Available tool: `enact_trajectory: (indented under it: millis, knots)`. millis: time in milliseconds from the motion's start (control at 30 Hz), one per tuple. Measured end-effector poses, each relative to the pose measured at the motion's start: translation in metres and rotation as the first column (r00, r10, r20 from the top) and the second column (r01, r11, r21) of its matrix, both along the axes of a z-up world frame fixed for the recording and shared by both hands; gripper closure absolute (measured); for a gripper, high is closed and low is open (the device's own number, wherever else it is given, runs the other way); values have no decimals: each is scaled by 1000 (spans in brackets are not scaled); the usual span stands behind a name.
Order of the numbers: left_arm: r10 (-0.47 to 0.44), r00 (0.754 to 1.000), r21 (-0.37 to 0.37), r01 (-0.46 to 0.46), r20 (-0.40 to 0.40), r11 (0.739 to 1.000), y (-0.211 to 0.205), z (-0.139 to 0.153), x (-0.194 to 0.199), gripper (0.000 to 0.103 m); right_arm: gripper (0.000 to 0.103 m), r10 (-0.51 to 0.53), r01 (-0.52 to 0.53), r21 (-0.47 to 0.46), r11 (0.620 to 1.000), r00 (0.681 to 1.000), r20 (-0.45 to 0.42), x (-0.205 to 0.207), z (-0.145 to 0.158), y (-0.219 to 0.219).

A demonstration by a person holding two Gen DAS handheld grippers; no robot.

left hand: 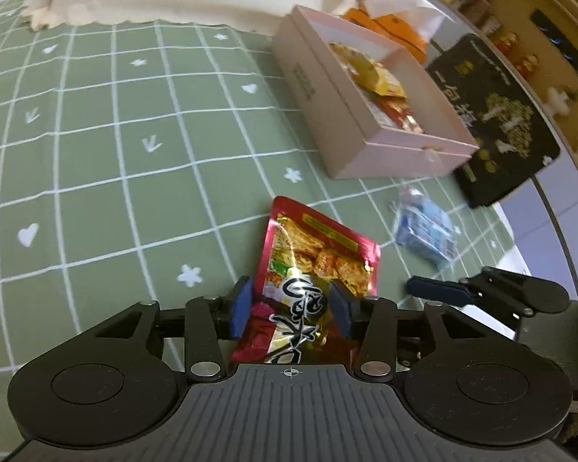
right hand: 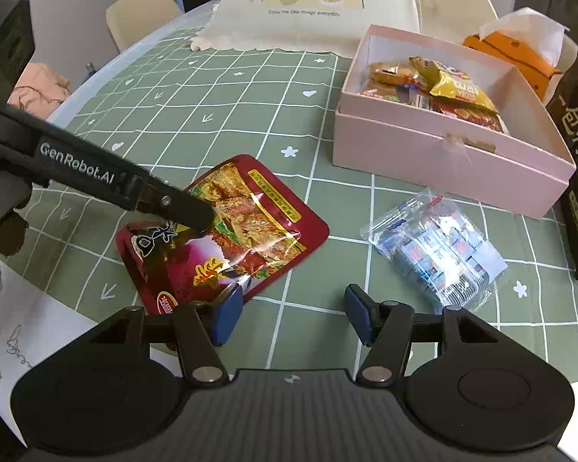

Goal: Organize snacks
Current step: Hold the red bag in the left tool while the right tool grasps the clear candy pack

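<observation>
while the left tool (left hand: 291, 302) clenches the red pouch (left hand: 316, 254) low in the left-wrist frame, the pink box (left hand: 366, 104) waits at upper right, likely the pouch's destination. in the right-wrist frame the right tool (right hand: 289, 313) hangs released at the bottom, the blue pack (right hand: 439, 246) lying just right of it on the bench (right hand: 173, 115), probably next.
</observation>
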State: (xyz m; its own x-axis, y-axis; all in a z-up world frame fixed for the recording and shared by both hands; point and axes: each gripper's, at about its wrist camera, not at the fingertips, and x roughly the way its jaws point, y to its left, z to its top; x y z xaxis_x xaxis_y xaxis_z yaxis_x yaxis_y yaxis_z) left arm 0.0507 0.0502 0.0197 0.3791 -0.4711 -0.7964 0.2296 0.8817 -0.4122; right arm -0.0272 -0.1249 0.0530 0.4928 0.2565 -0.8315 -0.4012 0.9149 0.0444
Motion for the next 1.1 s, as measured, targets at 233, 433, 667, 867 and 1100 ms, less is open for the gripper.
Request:
enact_trajectory:
  millis: [233, 433, 667, 867, 1100]
  knots:
    - [-45, 999, -66, 45, -11, 997, -7, 19, -11, 52, 43, -1, 1, -13, 1000, 999, 42, -13, -2, -5]
    - [-113, 994, -161, 112, 3, 981, -30, 34, -25, 53, 43, -40, 40, -11, 999, 998, 44, -25, -1, -21]
    - [-68, 997, -57, 66, -35, 996, -51, 13, -17, 51, 43, -71, 71, -11, 997, 996, 54, -35, -1, -33]
    - [-102, 993, 1, 102, -53, 995, -63, 1, -14, 49, 43, -68, 69, -5, 998, 995, 75, -40, -2, -38]
    - [-124, 992, -32, 123, -33, 992, -73, 26, -19, 53, 40, -79, 78, 6, 997, 992, 98, -44, -4, -42]
